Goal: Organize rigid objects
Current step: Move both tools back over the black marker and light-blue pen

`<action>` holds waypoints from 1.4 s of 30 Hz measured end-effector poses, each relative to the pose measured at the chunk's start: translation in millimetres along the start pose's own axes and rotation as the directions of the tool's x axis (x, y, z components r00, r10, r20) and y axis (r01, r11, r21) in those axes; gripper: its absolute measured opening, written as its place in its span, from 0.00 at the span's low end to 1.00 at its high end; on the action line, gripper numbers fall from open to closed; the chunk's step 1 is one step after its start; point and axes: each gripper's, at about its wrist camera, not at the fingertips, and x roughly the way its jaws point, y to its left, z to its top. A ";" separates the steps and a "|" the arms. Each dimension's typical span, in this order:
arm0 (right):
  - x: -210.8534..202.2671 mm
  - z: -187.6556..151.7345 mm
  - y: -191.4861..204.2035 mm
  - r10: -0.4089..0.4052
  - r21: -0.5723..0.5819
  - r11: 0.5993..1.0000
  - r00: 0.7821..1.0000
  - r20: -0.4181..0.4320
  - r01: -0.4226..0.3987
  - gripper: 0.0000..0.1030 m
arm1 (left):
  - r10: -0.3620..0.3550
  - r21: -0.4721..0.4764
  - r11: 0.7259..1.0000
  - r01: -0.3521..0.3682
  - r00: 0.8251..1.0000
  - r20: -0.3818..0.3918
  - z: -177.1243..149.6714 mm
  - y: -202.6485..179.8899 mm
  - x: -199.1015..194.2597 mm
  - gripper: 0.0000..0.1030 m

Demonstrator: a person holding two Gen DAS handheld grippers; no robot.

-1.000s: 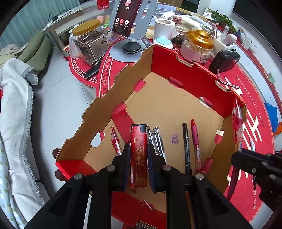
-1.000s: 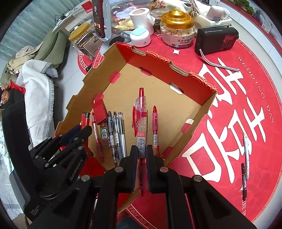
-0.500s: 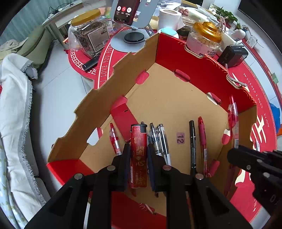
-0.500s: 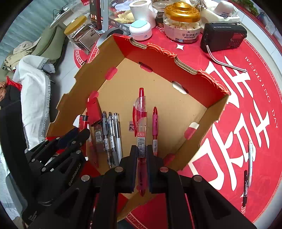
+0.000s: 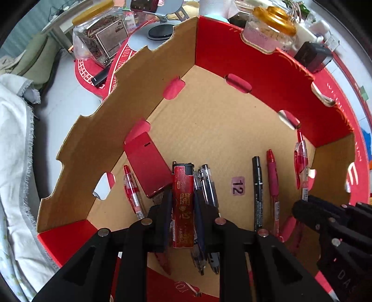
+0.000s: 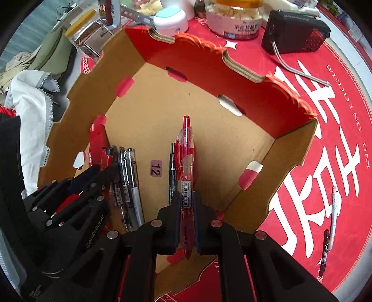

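Both grippers are coming lower into the cardboard box (image 5: 148,97). Left gripper (image 5: 182,204) is clamping the red lighter (image 5: 183,204), right gripper (image 6: 187,204) the red pen (image 6: 186,158). Placing step; next, release each beside the pens (image 6: 126,176) lying there.

A red-clothed table (image 6: 344,130) was seen at the right of the frame; a cardboard box (image 6: 290,162), black radio (image 6: 295,30), jar (image 6: 234,21) and two pens (image 6: 331,223) lay on it.
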 end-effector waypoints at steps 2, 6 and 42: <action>1.5 -1.6 -0.8 0.002 -0.002 1.000 1.000 -0.006 -0.002 0.10 | 0.005 0.011 1.000 -0.005 1.000 -0.004 0.7 -1.6 2.1 0.29; -0.5 -2.5 -0.5 0.014 -0.008 1.000 1.000 -0.005 -0.014 0.12 | 0.011 0.010 1.000 -0.010 1.000 -0.003 -1.1 -0.4 2.0 0.80; -7.9 -169.7 -240.7 -0.125 0.261 0.957 0.992 -0.015 0.125 0.88 | -0.157 0.235 0.962 0.140 0.986 0.057 -101.4 -194.5 -77.4 1.00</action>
